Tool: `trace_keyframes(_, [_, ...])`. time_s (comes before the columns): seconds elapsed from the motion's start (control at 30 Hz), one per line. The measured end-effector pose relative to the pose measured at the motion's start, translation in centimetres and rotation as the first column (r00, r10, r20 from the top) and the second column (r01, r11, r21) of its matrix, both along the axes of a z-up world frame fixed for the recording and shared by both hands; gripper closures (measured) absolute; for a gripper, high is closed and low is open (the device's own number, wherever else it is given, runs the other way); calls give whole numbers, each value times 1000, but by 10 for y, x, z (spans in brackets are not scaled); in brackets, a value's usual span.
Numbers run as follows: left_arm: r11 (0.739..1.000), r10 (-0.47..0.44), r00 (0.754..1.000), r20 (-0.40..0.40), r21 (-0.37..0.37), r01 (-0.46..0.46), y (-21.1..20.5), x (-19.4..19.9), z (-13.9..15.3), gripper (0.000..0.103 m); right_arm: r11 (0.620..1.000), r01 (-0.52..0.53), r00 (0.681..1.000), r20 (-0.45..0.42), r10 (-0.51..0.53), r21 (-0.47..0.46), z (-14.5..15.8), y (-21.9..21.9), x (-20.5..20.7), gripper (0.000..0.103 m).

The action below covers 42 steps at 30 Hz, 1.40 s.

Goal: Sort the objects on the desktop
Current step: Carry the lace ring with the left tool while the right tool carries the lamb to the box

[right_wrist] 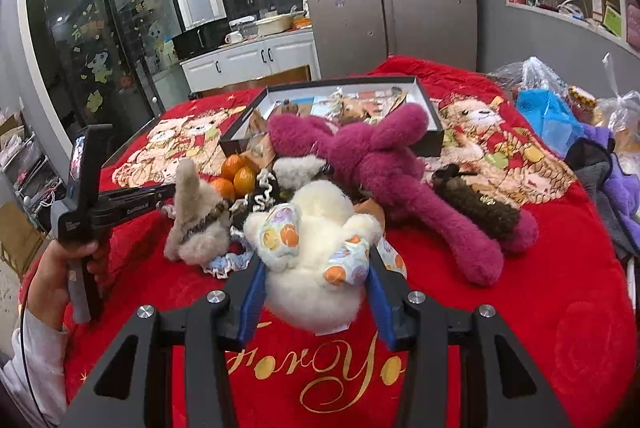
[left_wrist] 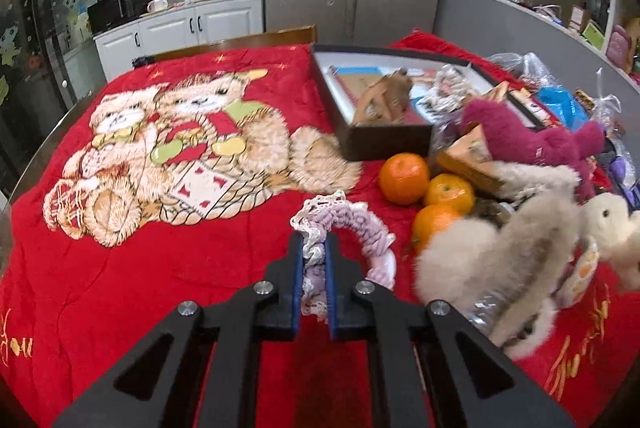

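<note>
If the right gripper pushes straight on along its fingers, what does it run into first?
The right gripper is already closed on the white plush toy. Straight beyond it, the magenta plush looks the likeliest first contact, though depth is hard to judge.

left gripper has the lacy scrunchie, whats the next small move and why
Probably lift it straight up a little. The left gripper is shut on the pink lace scrunchie, which still lies on the red blanket close beside the oranges and the beige plush. A short rise should free it without dragging them. The right gripper holds the white plush, so it can wait.
</note>
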<state>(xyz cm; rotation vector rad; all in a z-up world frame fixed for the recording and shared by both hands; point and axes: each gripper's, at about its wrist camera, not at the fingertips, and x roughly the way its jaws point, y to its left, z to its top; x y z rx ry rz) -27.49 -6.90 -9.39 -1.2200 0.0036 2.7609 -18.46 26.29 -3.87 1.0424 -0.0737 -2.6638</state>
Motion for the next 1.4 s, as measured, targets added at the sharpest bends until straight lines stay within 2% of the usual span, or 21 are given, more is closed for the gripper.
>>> trace_keyframes(0.47, [999, -50, 994, -97, 4, 50, 30, 20, 63, 93, 999, -38, 994, -102, 39, 17, 47, -31, -10, 56])
trace_keyframes(0.73, [998, -67, 991, -114, 9, 69, 51, 9, 86, 93, 996, -69, 984, -164, 76, 50, 80, -54, -27, 56])
trace_keyframes(1.07, [995, -94, 988, -118, 9, 96, 77, -27, 101, 93, 994, -82, 979, -182, 93, 67, 106, -62, -58, 56])
trace_keyframes(1.23, [994, -111, 987, -114, -17, 110, 90, -48, 100, 93, 994, -71, 981, -173, 85, 87, 110, -56, -89, 56])
trace_keyframes(1.4, [994, -107, 988, -110, -13, 106, 100, -83, 101, 93, 992, -50, 984, -163, 68, 112, 111, -49, -126, 56])
